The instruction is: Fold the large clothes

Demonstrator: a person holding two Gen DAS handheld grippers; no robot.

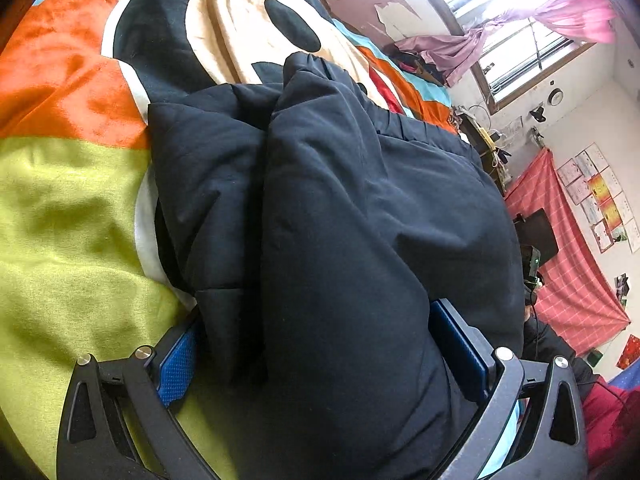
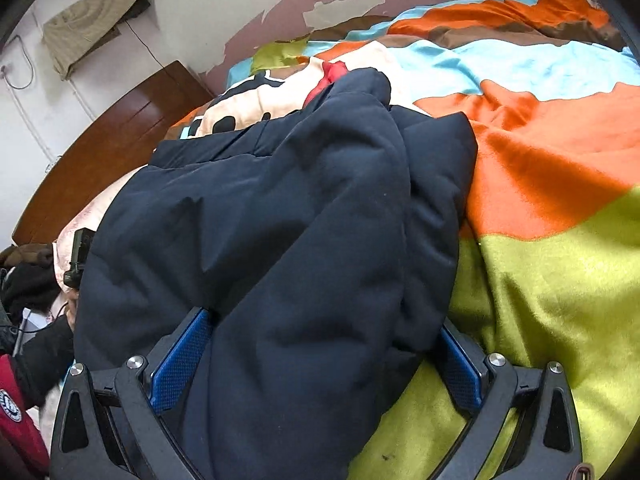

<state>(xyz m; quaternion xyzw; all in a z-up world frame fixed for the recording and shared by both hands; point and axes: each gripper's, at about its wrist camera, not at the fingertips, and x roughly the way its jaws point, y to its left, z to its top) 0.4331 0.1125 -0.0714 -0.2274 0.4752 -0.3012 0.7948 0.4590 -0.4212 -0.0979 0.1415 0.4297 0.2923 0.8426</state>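
Note:
A large dark navy padded jacket (image 1: 340, 208) lies bunched on a colourful blanket (image 1: 68, 208) on a bed. My left gripper (image 1: 320, 344) has a thick fold of the jacket between its blue-padded fingers (image 1: 178, 364), which stand wide apart around the bulk. In the right wrist view the same jacket (image 2: 280, 216) fills the middle. My right gripper (image 2: 320, 344) also clasps a thick fold between its blue pads (image 2: 180, 360). Both fingertips are hidden by cloth.
The blanket (image 2: 560, 240) spreads in green, orange and light blue to the right. A wooden headboard (image 2: 112, 144) stands at the left. A window with pink curtains (image 1: 520, 20) and a pink checked cloth (image 1: 560, 240) are on the far side.

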